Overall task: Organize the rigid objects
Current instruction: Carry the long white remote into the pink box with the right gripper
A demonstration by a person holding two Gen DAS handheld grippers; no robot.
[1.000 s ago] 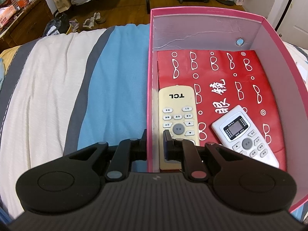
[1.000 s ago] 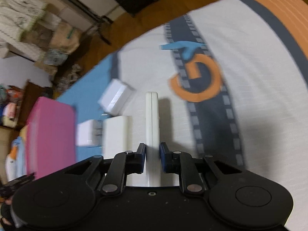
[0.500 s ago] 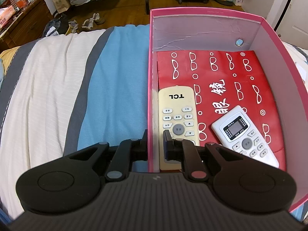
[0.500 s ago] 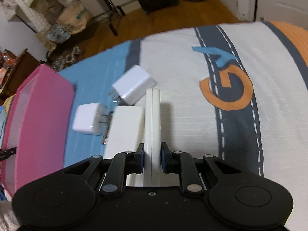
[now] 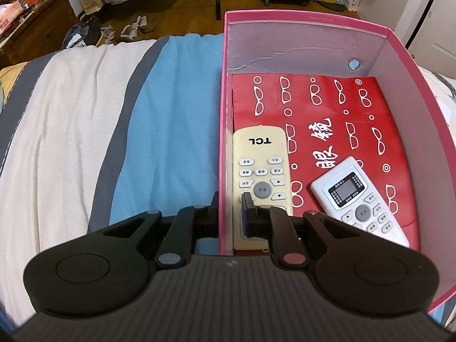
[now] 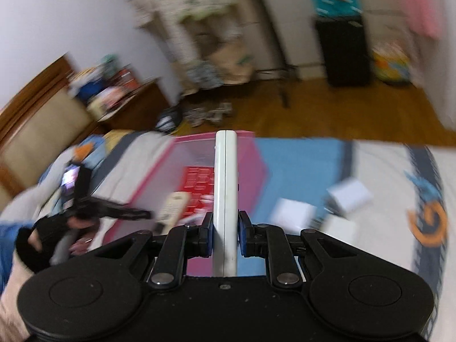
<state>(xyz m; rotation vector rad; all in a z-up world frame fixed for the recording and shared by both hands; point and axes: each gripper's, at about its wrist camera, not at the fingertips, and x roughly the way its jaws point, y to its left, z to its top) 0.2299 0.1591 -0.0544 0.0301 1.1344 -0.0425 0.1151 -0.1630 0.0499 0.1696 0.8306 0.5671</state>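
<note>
My left gripper point(image 5: 229, 209) is shut on the near left wall of the pink box point(image 5: 222, 131), one finger outside, one inside. In the box lie a cream TCL remote point(image 5: 260, 168) and a white remote with a screen point(image 5: 359, 199) on a red glasses-print sheet point(image 5: 327, 105). My right gripper point(image 6: 225, 235) is shut on a slim white remote point(image 6: 225, 188), held edge-up in the air, pointing over the pink box point(image 6: 256, 168). The left gripper point(image 6: 105, 212) shows there too, blurred.
The box sits on a bed with a striped white, grey and blue cover point(image 5: 114, 131). Three white chargers point(image 6: 293, 213) lie on the bed right of the box. Wooden floor, bags and a dresser point(image 5: 34, 31) lie beyond the bed.
My right gripper has lifted the slim white remote off the bed and swung left towards the pink box. The left gripper holds the box wall unmoved.
</note>
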